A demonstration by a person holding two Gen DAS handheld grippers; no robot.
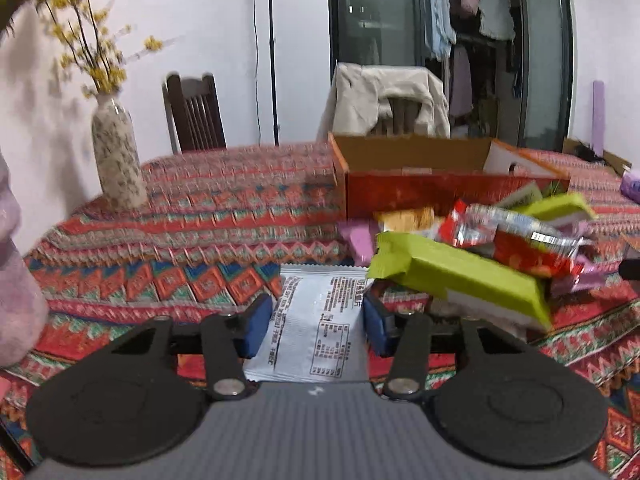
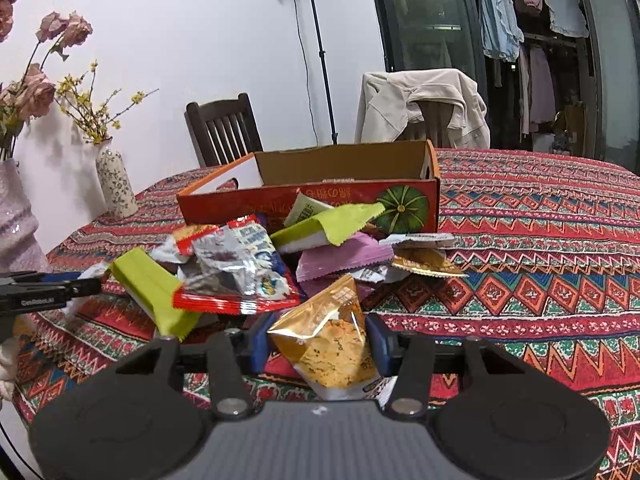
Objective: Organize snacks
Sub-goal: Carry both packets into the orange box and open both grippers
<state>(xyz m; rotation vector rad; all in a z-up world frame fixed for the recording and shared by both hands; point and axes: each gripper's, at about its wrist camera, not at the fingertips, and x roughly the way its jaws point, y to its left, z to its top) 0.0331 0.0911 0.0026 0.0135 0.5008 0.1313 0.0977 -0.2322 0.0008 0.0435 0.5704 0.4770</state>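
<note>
My left gripper [image 1: 316, 304] is shut on a white snack packet [image 1: 316, 336] with black print, held flat just above the patterned tablecloth [image 1: 200, 240]. My right gripper [image 2: 318, 328] is shut on a golden cracker packet [image 2: 332, 352], held upright between the blue pads. A pile of snacks lies between them and the box: green packets [image 2: 156, 292], a red and silver packet [image 2: 236, 272], a purple one [image 2: 340, 258]. Behind the pile stands an open orange-red cardboard box [image 2: 344, 200], also in the left wrist view [image 1: 440, 192]. The left gripper shows at the right wrist view's left edge [image 2: 86, 284].
A speckled vase [image 1: 118, 164] with yellow sprigs stands at the table's far left, and a pale pink vase [image 2: 16, 232] nearer. Two chairs stand behind the table, one a dark wooden chair [image 2: 224, 132], the other draped with a beige jacket [image 2: 424, 104]. A lamp stand [image 2: 320, 60] rises by the wall.
</note>
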